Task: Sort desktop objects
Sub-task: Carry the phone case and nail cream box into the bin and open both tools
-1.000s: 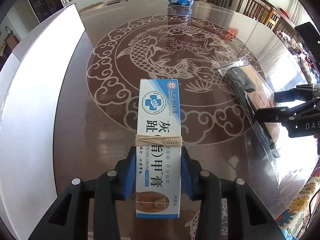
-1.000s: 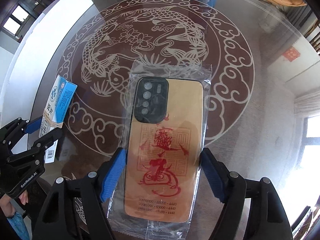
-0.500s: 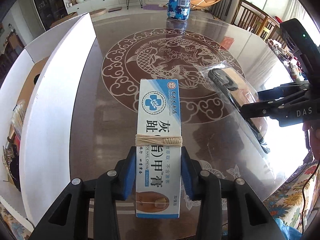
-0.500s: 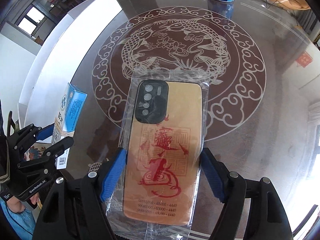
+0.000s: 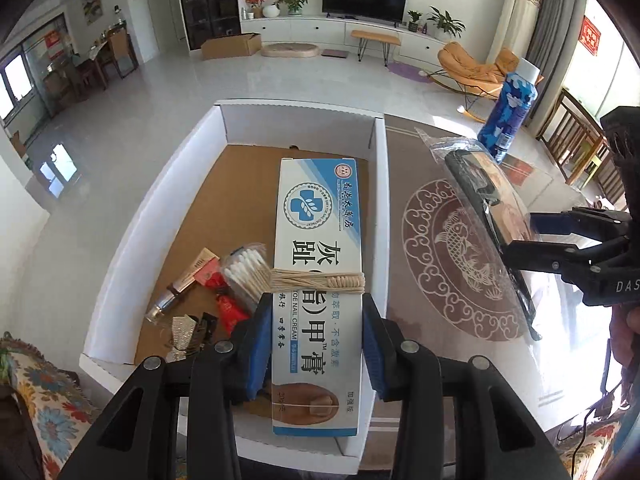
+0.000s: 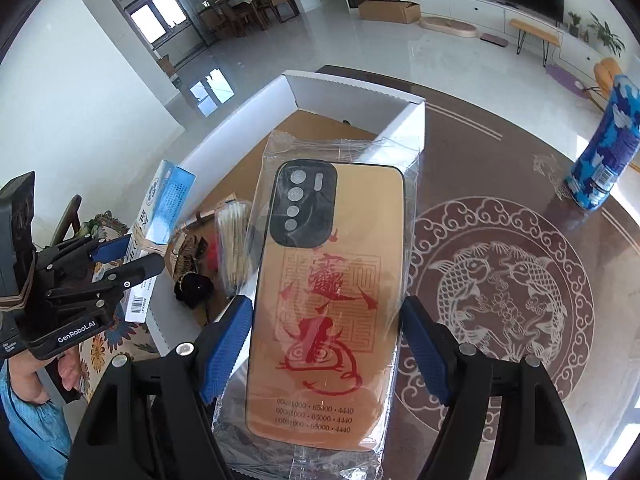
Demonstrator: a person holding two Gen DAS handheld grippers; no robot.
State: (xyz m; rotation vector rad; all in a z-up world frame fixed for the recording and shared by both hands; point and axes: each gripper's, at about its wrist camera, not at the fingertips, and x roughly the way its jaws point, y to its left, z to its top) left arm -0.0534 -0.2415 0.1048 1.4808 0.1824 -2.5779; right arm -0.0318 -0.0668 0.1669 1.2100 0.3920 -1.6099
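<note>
My left gripper [image 5: 317, 340] is shut on a blue-and-white toe nail cream box [image 5: 318, 248] with a rubber band around it, held in the air above the open white cardboard box [image 5: 380, 184]. My right gripper [image 6: 326, 344] is shut on a tan phone case in a clear plastic bag [image 6: 332, 280], held above the box's right wall and the table. The phone case [image 5: 490, 216] and right gripper [image 5: 576, 240] show at the right of the left wrist view. The cream box [image 6: 164, 208] and left gripper [image 6: 116, 264] show at the left of the right wrist view.
Inside the cardboard box lie a pack of cotton swabs [image 5: 246, 272], a small tube [image 5: 184, 284], red packets [image 5: 230, 306] and a dark clip [image 6: 194, 286]. A blue patterned bottle [image 5: 506, 114] stands on the glass table with fish pattern [image 6: 500, 280].
Both grippers have lifted and swung left with their objects, from over the fish pattern to over the white cardboard box, whose inside has come into view.
</note>
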